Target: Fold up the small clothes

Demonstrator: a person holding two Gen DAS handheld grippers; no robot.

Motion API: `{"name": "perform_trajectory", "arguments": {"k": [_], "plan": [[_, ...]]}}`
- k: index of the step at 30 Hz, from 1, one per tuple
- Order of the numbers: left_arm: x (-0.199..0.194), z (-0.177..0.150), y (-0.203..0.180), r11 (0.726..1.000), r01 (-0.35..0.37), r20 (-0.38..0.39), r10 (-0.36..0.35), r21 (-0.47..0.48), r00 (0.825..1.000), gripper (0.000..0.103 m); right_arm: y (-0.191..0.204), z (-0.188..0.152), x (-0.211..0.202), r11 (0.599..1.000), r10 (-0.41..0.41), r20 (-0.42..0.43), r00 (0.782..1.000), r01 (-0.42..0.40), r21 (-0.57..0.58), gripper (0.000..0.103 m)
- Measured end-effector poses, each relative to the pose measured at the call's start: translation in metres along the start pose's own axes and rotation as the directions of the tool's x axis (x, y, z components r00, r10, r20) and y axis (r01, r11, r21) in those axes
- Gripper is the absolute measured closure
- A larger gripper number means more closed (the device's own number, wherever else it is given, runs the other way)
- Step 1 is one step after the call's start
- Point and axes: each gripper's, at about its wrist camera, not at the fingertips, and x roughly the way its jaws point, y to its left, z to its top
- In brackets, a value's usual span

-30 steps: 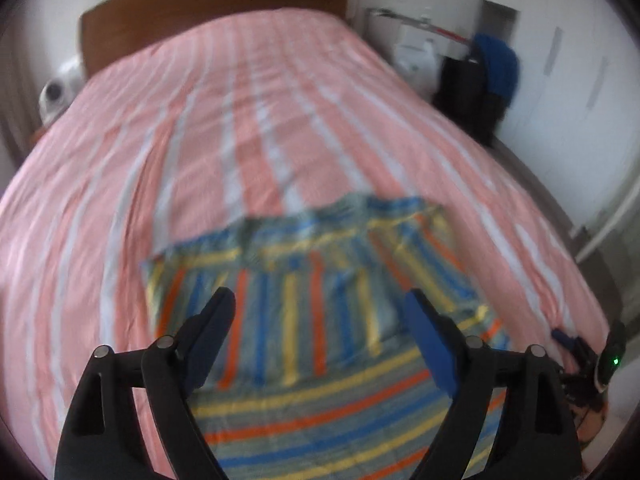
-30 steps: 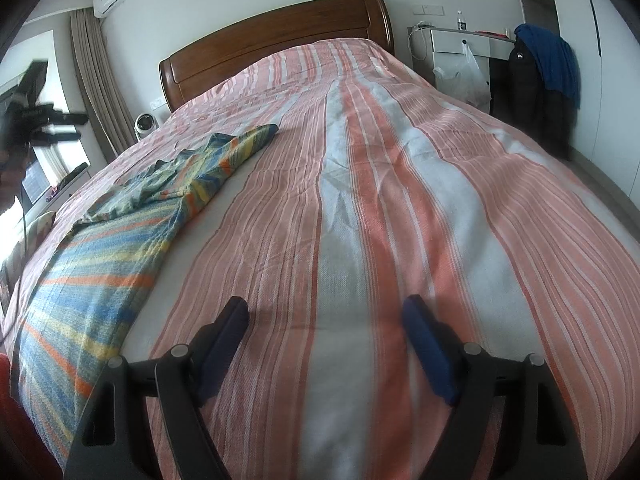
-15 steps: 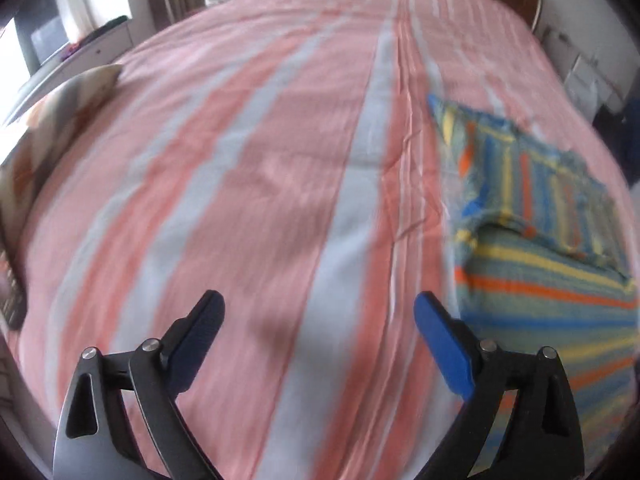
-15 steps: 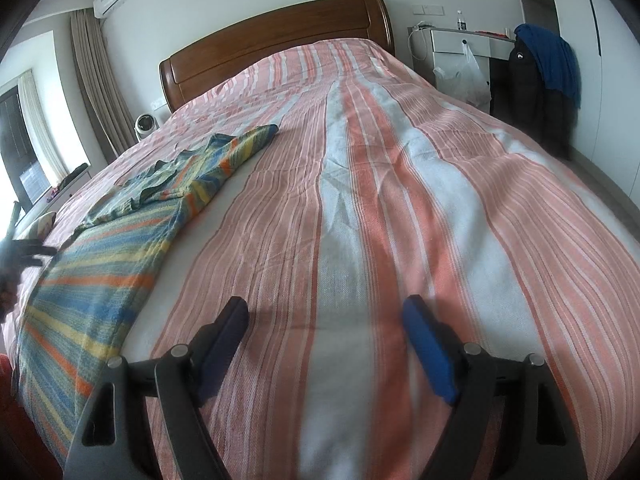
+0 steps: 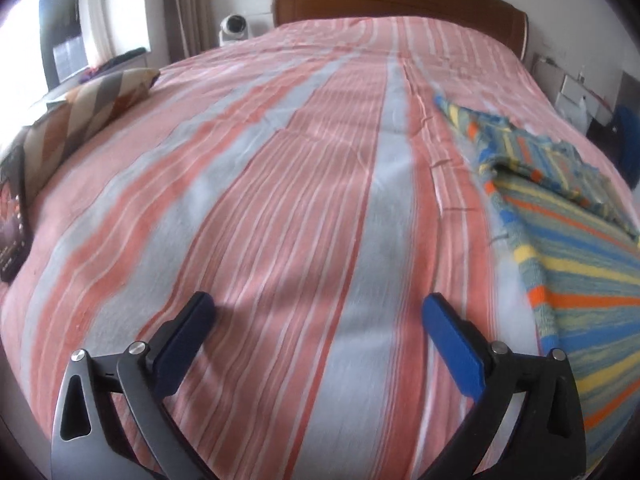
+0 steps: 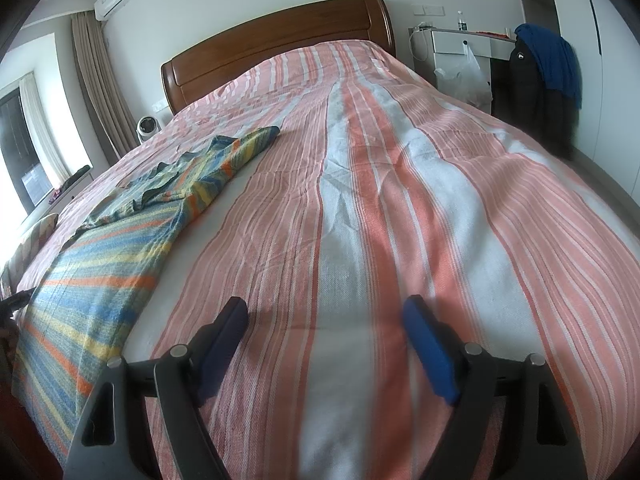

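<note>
My 2 grippers, left point(image 5: 316, 312) and right point(image 6: 324, 316), hover wide-jawed, empty, over the crinkled bedspread point(image 5: 288, 208); the woven striped shirt point(image 6: 120, 248) lies between them. Only left view shows the zigzag pillow point(image 5: 80, 116).

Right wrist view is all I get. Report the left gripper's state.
Observer: The left gripper is open and empty, over the bedspread.
Operator: Give me where the shirt sits from it.
Observer: The shirt lies off to its right, apart from both fingers.
Operator: Name what's at the bed's left edge.
Observer: A dark flat object lies just below a zigzag pillow; I cannot tell what it is.
</note>
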Motion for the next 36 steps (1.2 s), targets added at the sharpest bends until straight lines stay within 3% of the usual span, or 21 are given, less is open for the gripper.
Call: {"name": "perform_trajectory", "arguments": {"k": [36], "plan": [[-0.0048, -0.0063, 0.0051, 1.000, -0.014, 0.017, 0.014, -0.004, 1.000, 0.000, 0.0045, -0.0009, -0.0007, 1.000, -0.021, -0.001, 1.000, 0.021, -0.011, 0.023]]}}
